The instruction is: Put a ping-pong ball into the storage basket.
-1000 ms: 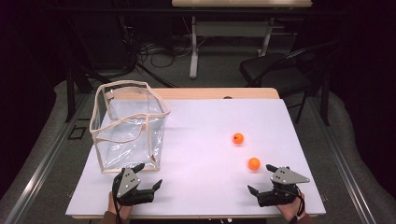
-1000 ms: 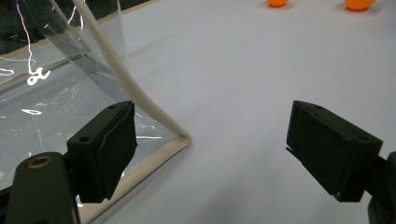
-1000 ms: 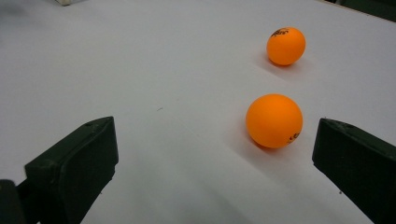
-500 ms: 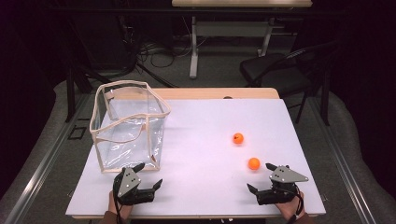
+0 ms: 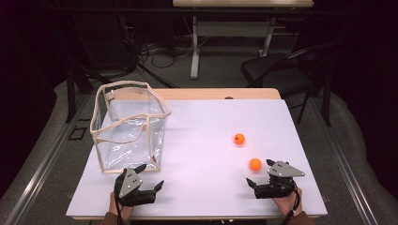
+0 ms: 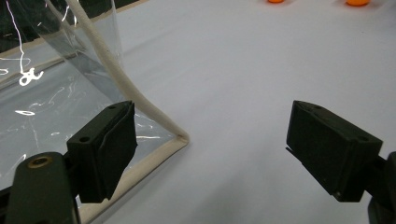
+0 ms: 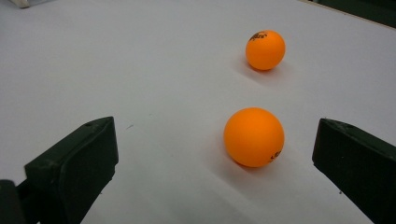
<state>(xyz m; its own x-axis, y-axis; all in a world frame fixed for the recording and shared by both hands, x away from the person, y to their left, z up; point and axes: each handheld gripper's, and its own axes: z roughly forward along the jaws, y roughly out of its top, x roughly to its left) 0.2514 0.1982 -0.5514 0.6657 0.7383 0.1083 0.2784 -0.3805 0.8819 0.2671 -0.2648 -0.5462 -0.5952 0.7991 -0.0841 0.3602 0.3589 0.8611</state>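
Observation:
Two orange balls lie on the white table (image 5: 206,140): a near ball (image 5: 255,164) (image 7: 253,136) and a far ball (image 5: 239,138) (image 7: 265,49). My right gripper (image 5: 261,174) (image 7: 219,172) rests at the front right, open, with the near ball a little ahead, between the lines of its jaws. A clear bag with cream trim (image 5: 129,126) stands open at the left. My left gripper (image 5: 150,176) (image 6: 212,149) rests open just in front of the bag's near corner (image 6: 180,139), holding nothing.
A wooden strip (image 5: 216,93) edges the table's far side. Behind it stand a black chair (image 5: 277,72), a desk leg (image 5: 194,47) and cables (image 5: 150,49) on the floor. Metal rails (image 5: 42,159) run along both sides.

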